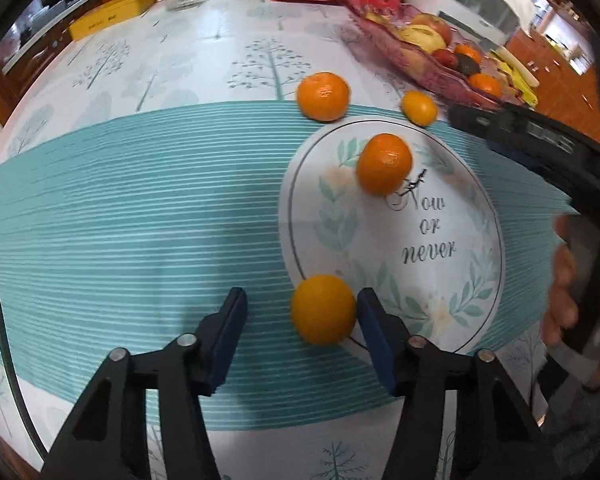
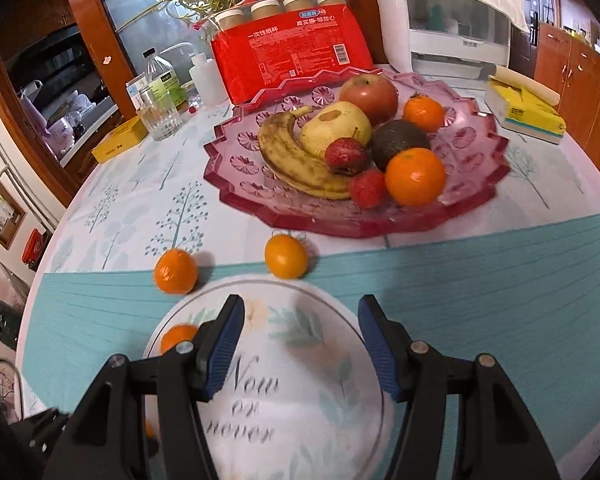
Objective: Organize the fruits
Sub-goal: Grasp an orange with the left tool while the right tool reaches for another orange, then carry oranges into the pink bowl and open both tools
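A white round plate (image 1: 440,280) printed "Now or never" lies on the teal runner; it also shows in the right wrist view (image 2: 300,380). One orange (image 1: 384,164) sits on the plate, seen partly behind a finger in the right wrist view (image 2: 176,336). Another orange (image 1: 323,309) rests at the plate's near rim between the open jaws of my left gripper (image 1: 300,320), close to the right pad. Two more oranges lie on the cloth beyond the plate (image 1: 323,96) (image 1: 419,108), also in the right wrist view (image 2: 176,271) (image 2: 286,256). My right gripper (image 2: 300,316) is open and empty above the plate.
A pink glass fruit dish (image 2: 480,184) holds a banana, pear, apple, avocado, oranges and red fruits. Behind stand a red package (image 2: 292,52), a glass (image 2: 160,116), bottles, a yellow box (image 2: 120,138) and a white appliance (image 2: 448,20). A sponge pack (image 2: 524,110) lies at right.
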Motion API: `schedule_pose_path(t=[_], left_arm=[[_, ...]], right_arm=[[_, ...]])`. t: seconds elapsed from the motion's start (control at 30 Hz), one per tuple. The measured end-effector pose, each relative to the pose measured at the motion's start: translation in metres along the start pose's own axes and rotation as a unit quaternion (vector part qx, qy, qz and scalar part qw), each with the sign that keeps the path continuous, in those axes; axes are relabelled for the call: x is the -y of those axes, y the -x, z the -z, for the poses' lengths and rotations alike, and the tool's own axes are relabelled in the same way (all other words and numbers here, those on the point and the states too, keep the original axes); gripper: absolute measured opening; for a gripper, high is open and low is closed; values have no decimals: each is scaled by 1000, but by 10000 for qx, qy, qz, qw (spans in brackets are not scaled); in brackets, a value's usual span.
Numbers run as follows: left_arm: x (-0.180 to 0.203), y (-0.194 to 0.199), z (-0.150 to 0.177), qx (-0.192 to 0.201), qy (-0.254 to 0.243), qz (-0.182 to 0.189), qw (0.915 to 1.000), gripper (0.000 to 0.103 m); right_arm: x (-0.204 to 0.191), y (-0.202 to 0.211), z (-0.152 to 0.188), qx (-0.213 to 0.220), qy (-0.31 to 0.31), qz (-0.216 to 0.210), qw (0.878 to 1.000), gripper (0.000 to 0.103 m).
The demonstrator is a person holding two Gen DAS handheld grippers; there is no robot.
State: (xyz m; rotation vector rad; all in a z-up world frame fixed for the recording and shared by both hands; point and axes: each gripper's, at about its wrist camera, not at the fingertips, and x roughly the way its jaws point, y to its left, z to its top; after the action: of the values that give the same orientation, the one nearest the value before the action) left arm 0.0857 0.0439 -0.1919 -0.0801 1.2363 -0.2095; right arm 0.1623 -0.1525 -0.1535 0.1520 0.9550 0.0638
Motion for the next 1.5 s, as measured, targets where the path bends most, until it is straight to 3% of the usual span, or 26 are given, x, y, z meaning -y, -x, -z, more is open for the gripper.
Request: schedule_pose_path(t=[0.03, 0.1, 0.3, 0.6, 0.8, 0.87, 1.23, 1.5], left_arm=[[1, 0, 0, 50, -15, -14, 10000, 48], [3, 0, 0, 98, -58, 157, 9998, 30], [6, 1, -9, 293, -121, 83, 9995, 30], [-28, -3, -46, 514, 491, -95, 9974, 30], [-42, -3, -57, 535, 681, -127, 9962, 30], [-42, -6, -57, 502, 707, -116, 9962, 30], [-35, -3, -55, 477, 652, -57, 9967, 30], [-22, 14, -49, 541, 472, 46, 9974, 30]], right_arm=[[0, -4, -1, 12, 9, 11, 10000, 60], [-3, -14, -3, 26, 42, 44, 10000, 60], [-9, -33, -5, 82, 259, 176, 9995, 60], [-14, -50, -13, 106, 405, 326, 9986, 59], [-17, -58, -15, 121, 574, 381, 9976, 42], [-19, -58, -14, 112, 643, 364, 9972, 32], [-19, -44, -1, -51, 679, 252, 9974, 31], [-26, -11, 15, -120, 664, 46, 9977, 31]])
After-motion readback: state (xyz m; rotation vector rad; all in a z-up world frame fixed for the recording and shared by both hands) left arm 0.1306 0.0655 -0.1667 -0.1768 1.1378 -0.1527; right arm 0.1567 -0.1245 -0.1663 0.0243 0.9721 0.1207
